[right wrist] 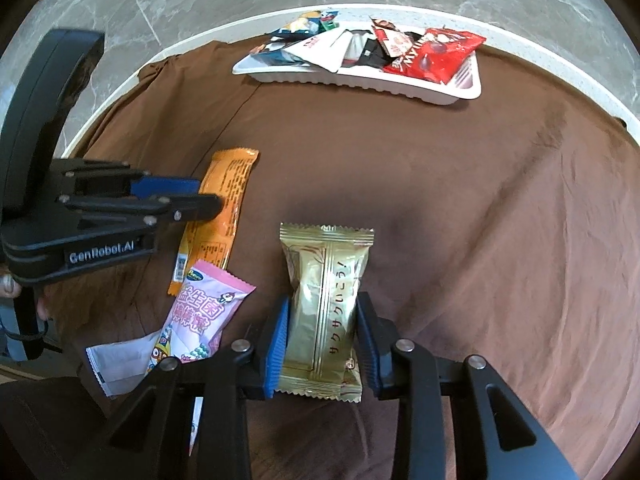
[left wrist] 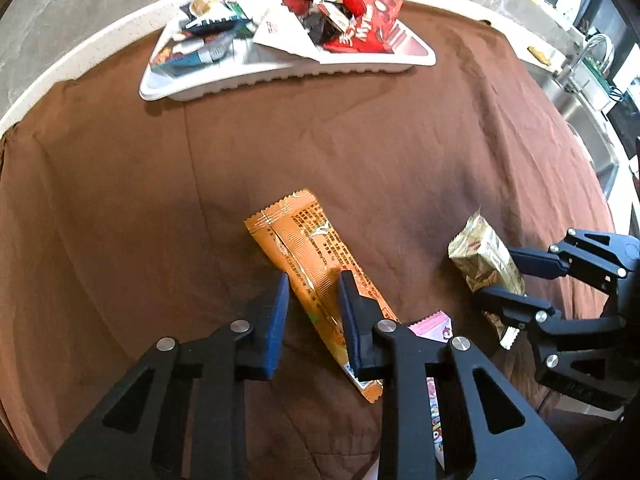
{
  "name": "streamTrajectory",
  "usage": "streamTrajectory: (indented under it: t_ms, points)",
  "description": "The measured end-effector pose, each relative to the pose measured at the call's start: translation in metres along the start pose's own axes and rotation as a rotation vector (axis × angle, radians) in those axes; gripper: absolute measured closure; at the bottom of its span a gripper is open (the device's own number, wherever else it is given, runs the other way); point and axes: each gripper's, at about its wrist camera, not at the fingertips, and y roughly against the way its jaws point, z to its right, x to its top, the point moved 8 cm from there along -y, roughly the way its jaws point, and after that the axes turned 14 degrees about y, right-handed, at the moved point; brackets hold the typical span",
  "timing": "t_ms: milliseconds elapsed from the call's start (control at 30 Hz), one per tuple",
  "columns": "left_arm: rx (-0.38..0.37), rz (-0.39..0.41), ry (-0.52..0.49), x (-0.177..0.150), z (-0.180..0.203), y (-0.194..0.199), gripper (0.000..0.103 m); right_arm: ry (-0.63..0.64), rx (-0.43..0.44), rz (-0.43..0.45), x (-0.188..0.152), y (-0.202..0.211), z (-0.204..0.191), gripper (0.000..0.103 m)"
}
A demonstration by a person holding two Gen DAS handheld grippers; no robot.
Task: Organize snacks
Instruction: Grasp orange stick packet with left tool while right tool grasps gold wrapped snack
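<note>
An orange snack packet [left wrist: 316,272] lies on the brown cloth, between the fingers of my left gripper [left wrist: 314,284], whose jaws stand a little apart on either side of it. It also shows in the right wrist view [right wrist: 224,208]. A gold snack packet [right wrist: 326,312] lies between the fingers of my right gripper [right wrist: 322,312], whose pads close on its sides. It also shows in the left wrist view [left wrist: 486,258]. A pink candy packet [right wrist: 200,320] lies next to both. A white tray [left wrist: 280,72] at the far edge holds several snacks.
The brown cloth [left wrist: 360,160] covers a round white table [left wrist: 60,68]. A white packet [right wrist: 116,364] lies at the near left under the pink one. A sink and counter [left wrist: 580,80] stand at the far right. Marble floor lies beyond.
</note>
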Motion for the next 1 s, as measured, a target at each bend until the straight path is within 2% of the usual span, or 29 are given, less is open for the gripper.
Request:
streamTrajectory:
  t_ms: [100,367,467,567,600,867,1000]
  points:
    - [-0.005,-0.009,0.028,0.002,0.001,-0.001,0.079,-0.003,-0.005,0.003,0.000,0.002,0.001,0.068]
    - [0.028,-0.020,0.013,0.005,0.012,-0.003,0.078,-0.003,-0.014,0.009,0.001,0.003,0.000,0.068]
    - [0.020,-0.040,0.026,0.005,0.015,-0.004,0.073,-0.002,-0.016,0.011,0.001,0.004,0.000,0.068]
    - [0.007,-0.063,0.030,0.003,0.018,-0.006,0.058,-0.004,-0.015,0.012,0.001,0.002,-0.001,0.068]
    - [0.003,-0.070,0.031,0.002,0.019,-0.008,0.058,-0.006,-0.016,0.012,0.000,0.002,-0.001,0.068]
    - [0.066,-0.009,-0.017,0.000,0.030,-0.012,0.054,0.013,-0.033,0.009,0.000,-0.001,-0.001,0.068]
    - [0.060,0.001,-0.033,-0.002,0.029,-0.011,0.058,0.042,-0.057,0.006,0.001,-0.002,-0.004,0.068]
